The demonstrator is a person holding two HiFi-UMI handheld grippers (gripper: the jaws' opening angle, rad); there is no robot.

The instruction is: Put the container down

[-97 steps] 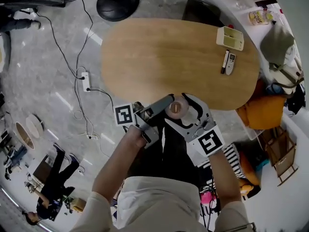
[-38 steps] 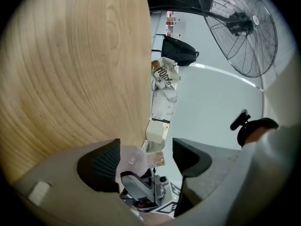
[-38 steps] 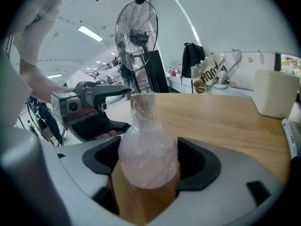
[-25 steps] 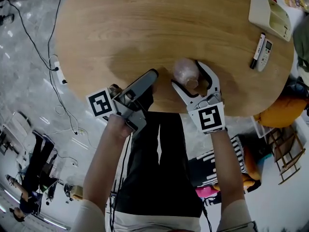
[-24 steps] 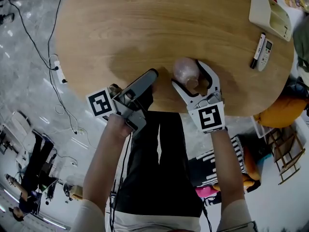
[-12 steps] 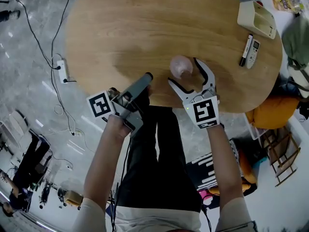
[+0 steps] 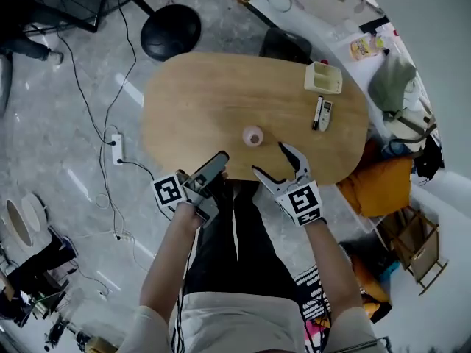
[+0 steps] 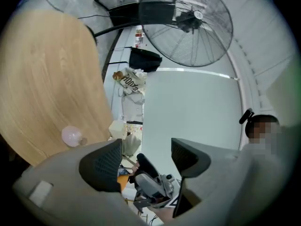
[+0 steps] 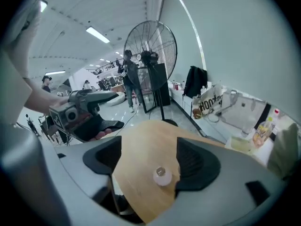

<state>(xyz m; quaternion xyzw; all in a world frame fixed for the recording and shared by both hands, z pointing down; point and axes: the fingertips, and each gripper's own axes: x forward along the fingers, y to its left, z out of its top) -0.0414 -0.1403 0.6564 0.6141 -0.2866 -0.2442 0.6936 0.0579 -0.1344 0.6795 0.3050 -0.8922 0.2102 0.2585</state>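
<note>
Container [image 7: 252, 136] stands upright on the wooden table [image 7: 191, 101], toward its near edge. Left gripper [image 7: 221, 158] spread, empty; right gripper [image 7: 268, 158] spread, empty, jaws just closing slightly.

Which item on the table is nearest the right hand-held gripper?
The small pink container, just ahead of it; the remotes and cream tray lie farther away.
</note>
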